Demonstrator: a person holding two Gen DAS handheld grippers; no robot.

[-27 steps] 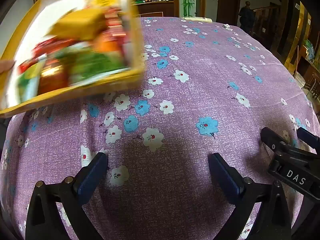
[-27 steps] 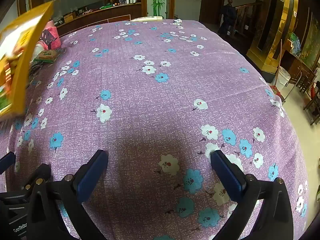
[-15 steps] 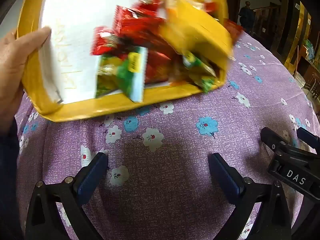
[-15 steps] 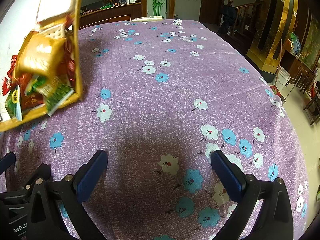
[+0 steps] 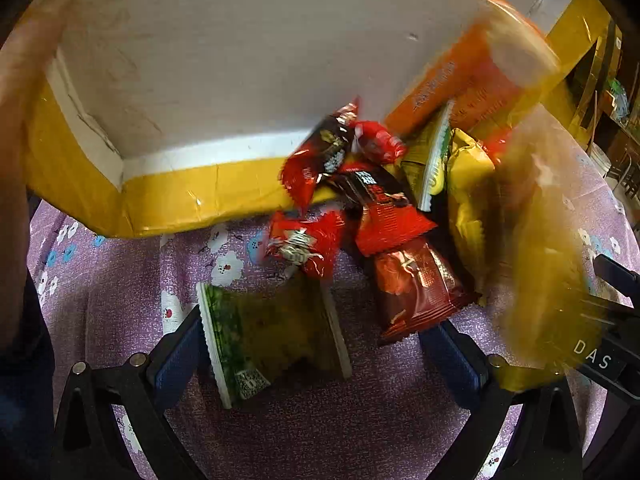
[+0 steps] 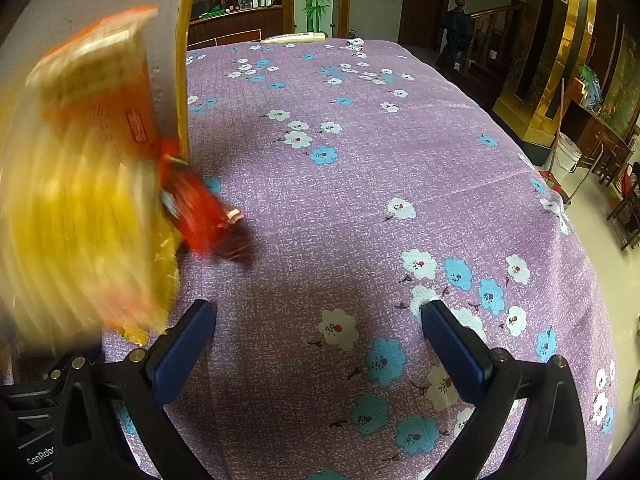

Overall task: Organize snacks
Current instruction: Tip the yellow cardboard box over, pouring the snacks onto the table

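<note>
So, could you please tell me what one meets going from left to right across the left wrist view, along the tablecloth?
Green packet → dark red packet → blurred yellow bag → right gripper, at the right edge.

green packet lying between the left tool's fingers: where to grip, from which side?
Grip the green packet across its short width, near the middle, coming from above. It looks flat on the tablecloth, its white crimped long edges roughly facing the open left tool pads.
</note>
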